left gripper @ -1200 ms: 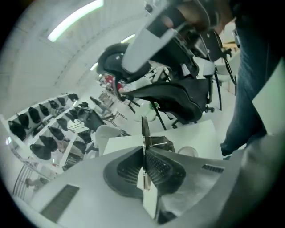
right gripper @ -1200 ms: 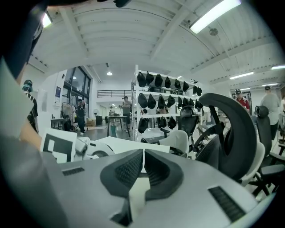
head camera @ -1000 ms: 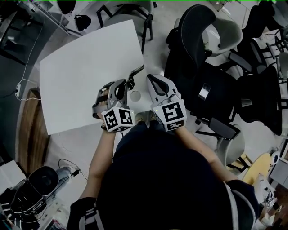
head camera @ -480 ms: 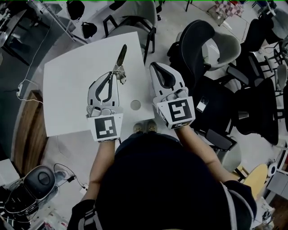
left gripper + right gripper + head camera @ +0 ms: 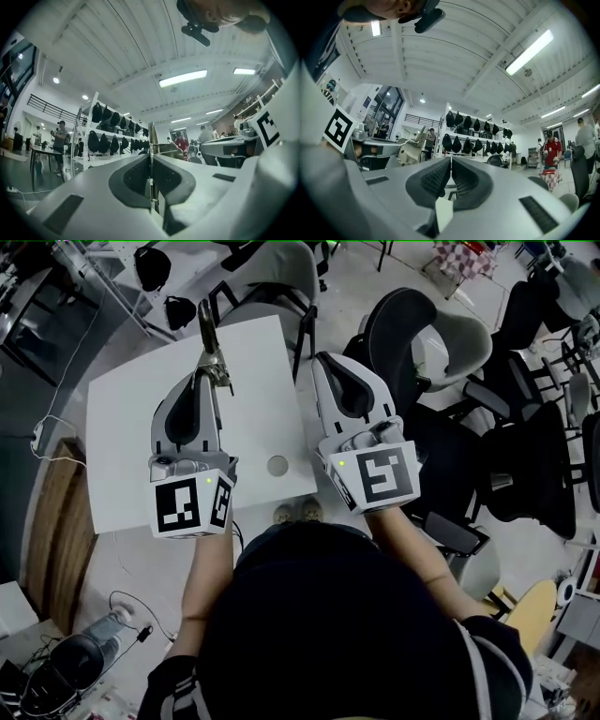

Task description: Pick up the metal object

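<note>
Your left hand-held gripper is clenched on the metal object. In the left gripper view the two dark pads press on it from either side, and the object shows edge-on as a thin bright strip rising past the jaw tips. Behind it are the ceiling and the room, so the gripper points upward. From the head view the object sticks out beyond the jaws toward the far side, over the far-left part of the white bench, with a shiny joint just past the tips and a darker, narrow end farther out.

Your right hand-held gripper sits just right of the left one, near the bench's right edge. Its jaws are clenched together with nothing between them, and the ribbed pads meet at the tips in the right gripper view. It also points upward into the room.

Each gripper's marker cube faces you, the left one and the right one.

On the bench, between the two grippers and toward the near edge, lies a small round grey disc. To the right of the bench stand a black office chair and a grey chair.
</note>
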Tool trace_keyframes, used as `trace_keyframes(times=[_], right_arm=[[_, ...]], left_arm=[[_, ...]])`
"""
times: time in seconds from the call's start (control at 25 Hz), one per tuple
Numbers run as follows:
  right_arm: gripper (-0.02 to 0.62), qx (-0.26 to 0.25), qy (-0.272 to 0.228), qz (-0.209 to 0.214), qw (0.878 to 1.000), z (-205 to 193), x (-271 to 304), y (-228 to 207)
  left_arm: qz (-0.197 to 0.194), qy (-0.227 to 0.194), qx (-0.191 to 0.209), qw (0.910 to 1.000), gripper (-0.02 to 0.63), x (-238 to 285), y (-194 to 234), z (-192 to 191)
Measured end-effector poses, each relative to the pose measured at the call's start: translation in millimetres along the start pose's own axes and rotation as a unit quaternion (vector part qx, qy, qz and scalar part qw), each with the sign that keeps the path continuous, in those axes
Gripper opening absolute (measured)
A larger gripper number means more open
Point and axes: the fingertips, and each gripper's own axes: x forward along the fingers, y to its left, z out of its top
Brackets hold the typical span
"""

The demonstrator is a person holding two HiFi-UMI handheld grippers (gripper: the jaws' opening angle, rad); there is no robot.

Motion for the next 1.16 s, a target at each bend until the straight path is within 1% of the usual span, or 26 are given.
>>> trace_keyframes(times=[0.16,0.24,0.44,1.16], right_arm=[[0.027,-0.008,-0.002,-0.005,1.000,-1,-2,-2],[0.026,-0.008,0.001,-0.003,1.000,-3,-2,-1],[0.026,0.015,0.022,-0.003,1.000,-12,-3,-1],[0.026,0.014,0.019,0.007,1.000,-10,-15,-10]], left_arm=[[-0.003,0.000,0.017,0.9998,0.024,-1,-6,-2],[-0.005,0.002,0.016,0.9998,0.024,-2,-8,-4],[-0.005,0.002,0.012,0.9999,0.024,-3,-6,-5],[-0.003,-0.003,0.013,0.9999,0.024,-6,-23,2]])
